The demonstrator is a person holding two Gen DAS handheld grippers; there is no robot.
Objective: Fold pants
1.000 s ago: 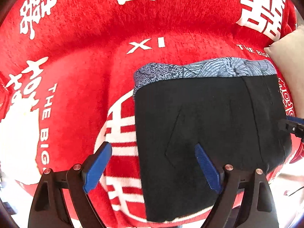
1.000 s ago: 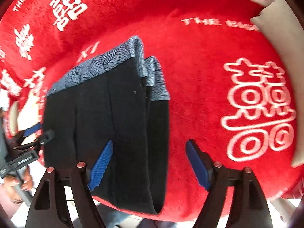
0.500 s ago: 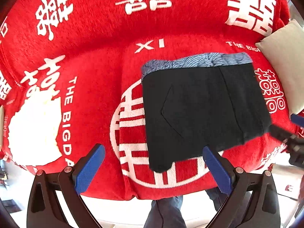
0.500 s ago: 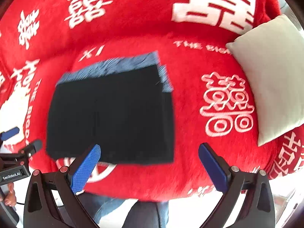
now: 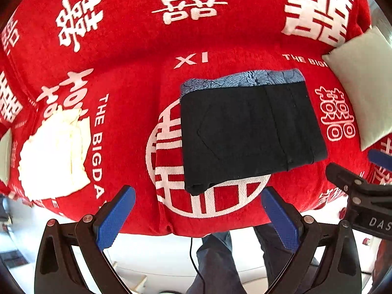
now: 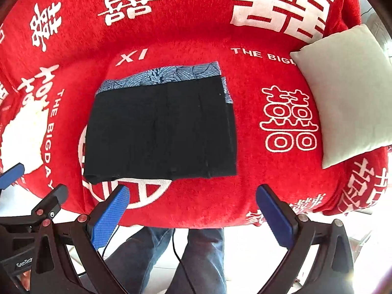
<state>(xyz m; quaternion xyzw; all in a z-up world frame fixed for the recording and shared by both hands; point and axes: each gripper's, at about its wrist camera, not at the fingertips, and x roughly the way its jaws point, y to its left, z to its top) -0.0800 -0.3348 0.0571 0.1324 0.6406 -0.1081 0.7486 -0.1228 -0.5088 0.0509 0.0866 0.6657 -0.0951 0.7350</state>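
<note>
The black pants (image 5: 247, 132) lie folded into a flat rectangle on the red sofa seat (image 5: 137, 93), with a blue patterned band along their far edge. They also show in the right wrist view (image 6: 161, 129). My left gripper (image 5: 199, 216) is open and empty, held back from the sofa's front edge, near of the pants. My right gripper (image 6: 193, 216) is open and empty too, likewise off the front edge. Each gripper shows at the side of the other's view.
A grey cushion (image 6: 348, 90) leans at the sofa's right end. A white cloth (image 5: 54, 154) lies on the seat to the left. The person's legs in jeans (image 6: 193, 262) stand below the front edge.
Both grippers have pulled back and up from the pants, from over the fabric to beyond the sofa's front edge. The pants stay folded on the seat.
</note>
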